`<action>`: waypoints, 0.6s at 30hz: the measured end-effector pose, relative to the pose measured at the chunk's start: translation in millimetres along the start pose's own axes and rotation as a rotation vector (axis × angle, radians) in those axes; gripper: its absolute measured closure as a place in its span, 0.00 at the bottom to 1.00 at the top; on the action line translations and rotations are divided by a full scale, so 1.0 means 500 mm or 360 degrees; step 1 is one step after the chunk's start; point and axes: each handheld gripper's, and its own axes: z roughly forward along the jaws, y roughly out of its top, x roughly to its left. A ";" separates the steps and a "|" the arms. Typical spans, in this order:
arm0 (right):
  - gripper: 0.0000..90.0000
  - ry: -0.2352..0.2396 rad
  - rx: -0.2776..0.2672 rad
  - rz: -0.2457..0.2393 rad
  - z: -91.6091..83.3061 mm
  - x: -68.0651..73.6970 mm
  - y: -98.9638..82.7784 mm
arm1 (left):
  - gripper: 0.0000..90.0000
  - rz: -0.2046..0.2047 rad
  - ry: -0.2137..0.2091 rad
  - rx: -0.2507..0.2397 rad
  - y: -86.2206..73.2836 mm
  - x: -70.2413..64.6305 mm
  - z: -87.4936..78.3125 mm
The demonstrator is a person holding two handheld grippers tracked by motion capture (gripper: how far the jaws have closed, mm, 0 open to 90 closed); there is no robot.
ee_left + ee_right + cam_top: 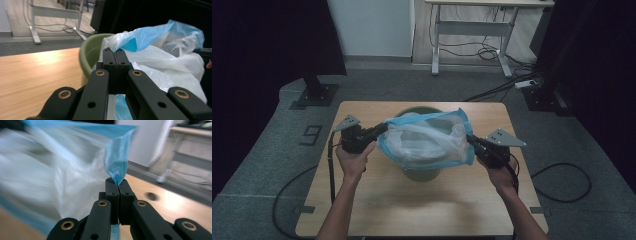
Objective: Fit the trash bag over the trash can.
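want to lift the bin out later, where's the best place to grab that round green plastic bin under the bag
Grip the round green plastic bin by its thin upright rim, one jaw inside and one outside, coming down from above on the left side. There the rim shows bare; elsewhere the blue and clear plastic bag drapes over it.

A lab-like recording room: black curtains (pixel 272 40), grey carpet (pixel 262 150), trailing floor cables (pixel 492 92), adjustable desk (pixel 472 25).

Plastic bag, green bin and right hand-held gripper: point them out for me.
plastic bag (pixel 427 140), high view, middle of the white film.
green bin (pixel 90 52), left gripper view, its rim.
right hand-held gripper (pixel 118 183), right gripper view, tips shut on the bag's blue edge.
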 end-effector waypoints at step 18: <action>0.97 -0.0156 0.0060 0.0071 0.142 -0.096 0.021 | 0.99 -0.0092 0.0072 0.0001 0.023 0.072 0.031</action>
